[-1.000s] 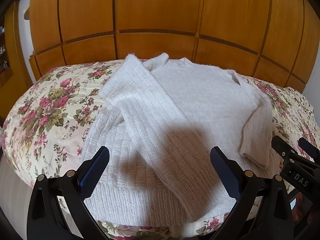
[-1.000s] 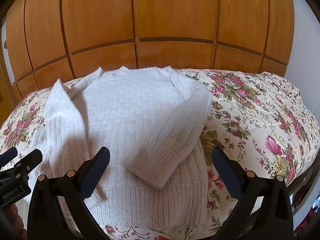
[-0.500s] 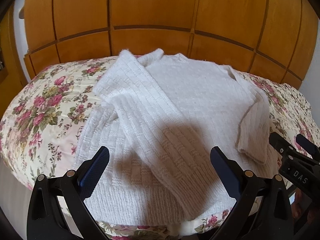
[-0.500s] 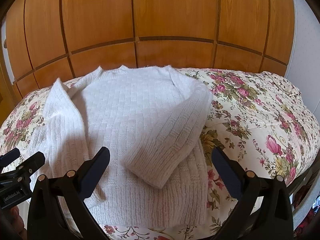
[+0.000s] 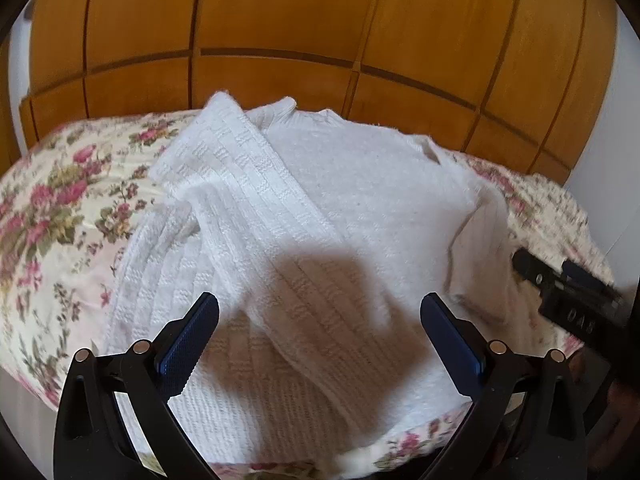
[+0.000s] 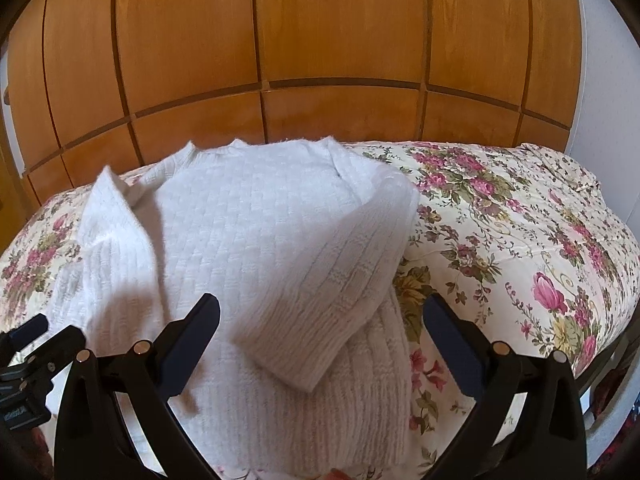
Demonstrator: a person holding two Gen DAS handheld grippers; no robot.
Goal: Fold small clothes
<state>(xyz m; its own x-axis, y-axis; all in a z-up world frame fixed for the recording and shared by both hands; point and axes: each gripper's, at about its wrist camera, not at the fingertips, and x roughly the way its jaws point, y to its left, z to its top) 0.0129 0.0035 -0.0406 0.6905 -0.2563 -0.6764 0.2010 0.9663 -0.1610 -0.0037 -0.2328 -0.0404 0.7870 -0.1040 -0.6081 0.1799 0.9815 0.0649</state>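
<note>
White ribbed knit sweater (image 5: 360,208), laid flat on the floral-print bedspread (image 6: 520,220) of the bed, near its front edge. The collar points to the far edge, beside the orange wooden panelled wall (image 6: 320,40), and the hem to the front edge, so the long axis runs front to back. Both sleeves are folded inward over the body: the left sleeve (image 5: 272,240) lies diagonally from the far-left shoulder toward the hem, and the right sleeve (image 6: 332,292) slants from the far-right shoulder to mid-body. This narrows the garment to a rectangle, probably in readiness for a hem-to-collar fold. Left tool (image 5: 320,344) and right tool (image 6: 320,344) hover over the hem, each with its 2 fingers spread apart and gripping nothing, apparently placed to take the 2 hem corners.
</note>
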